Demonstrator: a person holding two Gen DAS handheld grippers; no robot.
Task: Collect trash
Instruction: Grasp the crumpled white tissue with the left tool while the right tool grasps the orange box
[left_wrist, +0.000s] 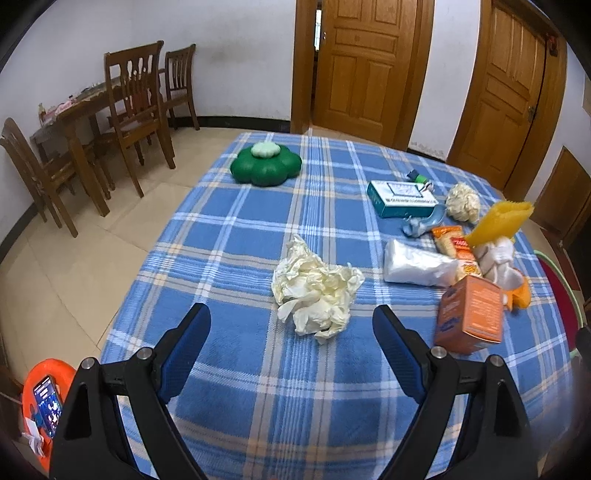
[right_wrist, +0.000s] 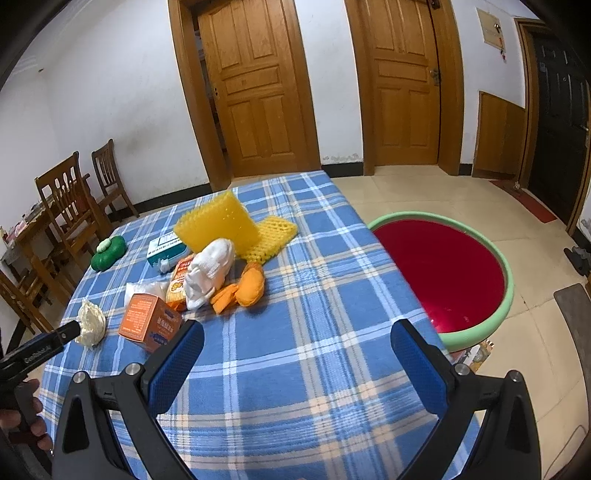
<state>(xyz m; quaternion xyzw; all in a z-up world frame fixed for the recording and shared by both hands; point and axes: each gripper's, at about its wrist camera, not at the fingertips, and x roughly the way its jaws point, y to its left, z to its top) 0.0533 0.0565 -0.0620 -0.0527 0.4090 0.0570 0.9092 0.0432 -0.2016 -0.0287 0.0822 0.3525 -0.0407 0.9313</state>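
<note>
Both tongs wide open and empty over a plaid-covered table (left_wrist: 258, 406) strewn with trash.

Left tongs (left_wrist: 291, 325) hover low, jaws spread, just short of the crumpled cream paper (left_wrist: 314, 291) lying mid-table, not touching it. Right tongs (right_wrist: 297, 338) spread equally wide above bare cloth near the table's right edge. Beyond them a cluster: orange carton (right_wrist: 147, 321) tipped on its side, white wad (right_wrist: 210, 271), orange peel-like pieces (right_wrist: 243, 288), yellow foam netting (right_wrist: 218, 225). Teal box (left_wrist: 400, 199) and green flower-shaped container (left_wrist: 266, 166) sit farther back. Red basin with green rim (right_wrist: 480, 332) on the floor right of the table.
</note>
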